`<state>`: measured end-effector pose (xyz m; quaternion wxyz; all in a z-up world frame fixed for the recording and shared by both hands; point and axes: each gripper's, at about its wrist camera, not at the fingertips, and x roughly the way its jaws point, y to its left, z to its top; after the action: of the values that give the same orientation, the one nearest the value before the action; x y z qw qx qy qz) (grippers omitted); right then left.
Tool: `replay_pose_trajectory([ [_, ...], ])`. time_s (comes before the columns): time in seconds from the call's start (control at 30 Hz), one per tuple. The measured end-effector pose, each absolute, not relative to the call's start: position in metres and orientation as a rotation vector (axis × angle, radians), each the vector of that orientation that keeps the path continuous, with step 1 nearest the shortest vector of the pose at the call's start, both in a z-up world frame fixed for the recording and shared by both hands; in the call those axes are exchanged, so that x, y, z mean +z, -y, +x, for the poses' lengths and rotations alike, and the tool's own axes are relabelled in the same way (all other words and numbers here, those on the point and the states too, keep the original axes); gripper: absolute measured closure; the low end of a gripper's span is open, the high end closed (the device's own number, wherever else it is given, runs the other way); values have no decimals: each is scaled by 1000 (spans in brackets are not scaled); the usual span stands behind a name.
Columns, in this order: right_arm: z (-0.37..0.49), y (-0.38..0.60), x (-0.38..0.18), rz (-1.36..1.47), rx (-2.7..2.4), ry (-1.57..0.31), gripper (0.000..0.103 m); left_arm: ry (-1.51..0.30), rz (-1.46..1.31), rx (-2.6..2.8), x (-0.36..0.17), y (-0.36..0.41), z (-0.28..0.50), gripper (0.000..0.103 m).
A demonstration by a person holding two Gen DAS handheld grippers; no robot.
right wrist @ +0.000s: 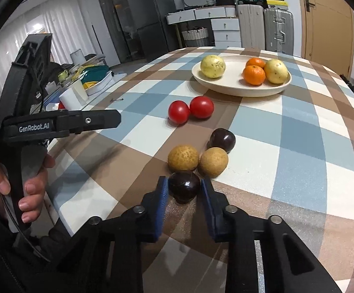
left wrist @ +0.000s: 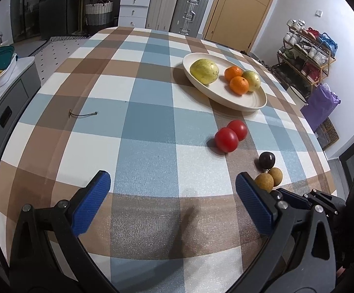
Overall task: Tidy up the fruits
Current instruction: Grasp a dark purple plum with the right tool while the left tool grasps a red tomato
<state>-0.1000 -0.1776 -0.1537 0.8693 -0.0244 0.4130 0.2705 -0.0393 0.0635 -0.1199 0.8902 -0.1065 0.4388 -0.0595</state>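
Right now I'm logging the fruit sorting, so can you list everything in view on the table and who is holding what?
Round cream plate: one, far side of the checked tablecloth.
Pale yellow round fruits: two, on the plate.
Orange mandarins: two, on the plate, beside one yellow fruit.
Red tomatoes: two, touching, on the cloth in front of the plate.
Tan rough-skinned round fruits: two, side by side, nearer than the tomatoes.
Dark purple round fruits: two; one behind the tan pair, one between the right gripper's pads.
Left gripper: open, empty.
Right gripper: shut on the near dark fruit.
Hand: holds the left gripper's handle.
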Motion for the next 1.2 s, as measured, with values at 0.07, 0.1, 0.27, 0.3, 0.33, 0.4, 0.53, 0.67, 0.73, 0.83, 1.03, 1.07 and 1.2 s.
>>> replay_pose_trajectory([
  [0.07,-101,178,-153,-54,570,-856,76,-914,-228,-126,-120,-63,-39,1],
  [0.1,-101,179,-152,-47,577,-849,76,-913,-227,-125,-119,-62,-39,1],
  [0.27,-103,189,-143,-12,593,-812,76,-913,-226,-146,-118,-58,-35,1],
  [0.3,-103,191,-142,-8,591,-806,76,-915,-233,-158,-118,-58,-32,1],
  [0.33,-102,194,-141,-2,587,-801,76,-916,-242,-171,-119,-57,-30,1],
  [0.4,-100,201,-140,20,574,-793,76,-927,-261,-197,-121,-56,-24,1],
  [0.53,-94,216,-136,84,551,-781,76,-944,-248,-209,-124,-48,-10,1],
  [0.67,-88,228,-131,106,535,-762,76,-965,-217,-225,-129,-37,8,1],
  [0.73,-83,235,-131,122,527,-758,76,-982,-202,-223,-135,-31,16,1],
  [0.83,-78,241,-130,137,524,-751,76,-992,-199,-227,-141,-27,24,2],
  [1.03,-74,246,-128,150,542,-739,76,-974,-147,-235,-144,-14,31,2],
  [1.07,-74,246,-128,149,543,-737,76,-971,-135,-234,-145,-12,32,2],
  [1.2,-73,249,-130,165,551,-738,76,-967,-106,-248,-143,-5,37,12],
])
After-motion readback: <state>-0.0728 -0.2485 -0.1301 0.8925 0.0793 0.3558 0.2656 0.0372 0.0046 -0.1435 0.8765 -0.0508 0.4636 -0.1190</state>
